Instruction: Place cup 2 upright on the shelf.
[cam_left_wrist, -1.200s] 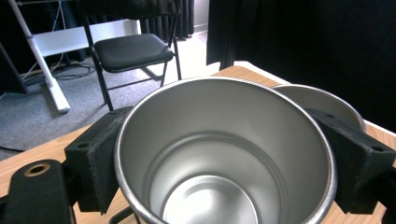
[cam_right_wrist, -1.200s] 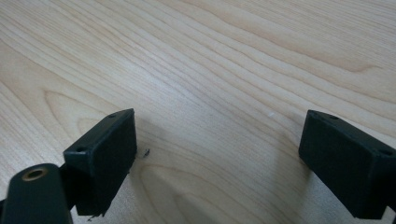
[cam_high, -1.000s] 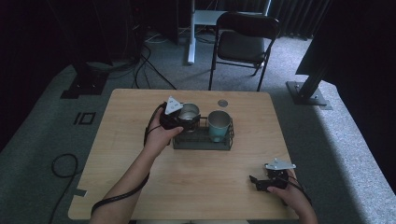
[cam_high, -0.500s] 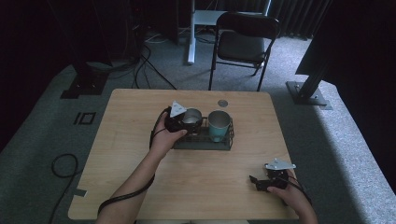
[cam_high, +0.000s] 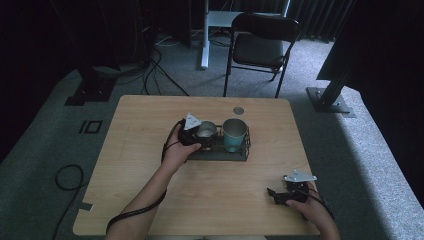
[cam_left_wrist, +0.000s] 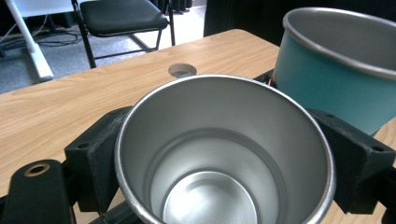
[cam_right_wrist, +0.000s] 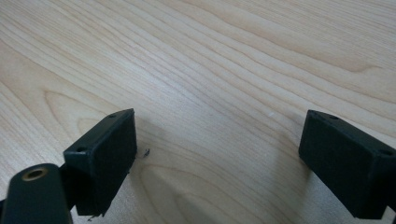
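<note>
A plain steel cup (cam_high: 207, 130) stands at the left end of a black wire rack (cam_high: 220, 155) in the middle of the table. My left gripper (cam_high: 200, 133) is shut on it, one black jaw on each side of its wall. In the left gripper view the steel cup (cam_left_wrist: 224, 154) is empty, and I cannot tell whether it rests in the rack. A teal cup (cam_high: 235, 135) with a steel rim stands upright at the rack's right end, close beside the steel one (cam_left_wrist: 336, 70). My right gripper (cam_high: 274, 196) hovers low over bare wood near the front right corner, open and empty (cam_right_wrist: 224, 154).
The wooden table (cam_high: 150, 200) has a round cable hole (cam_high: 238, 110) behind the rack. A dark folding chair (cam_high: 260, 45) stands beyond the far edge. Cables lie on the floor to the left.
My left gripper has carried the steel cup a little to the right and nearer, at the rack's left end. The right gripper has stayed put.
</note>
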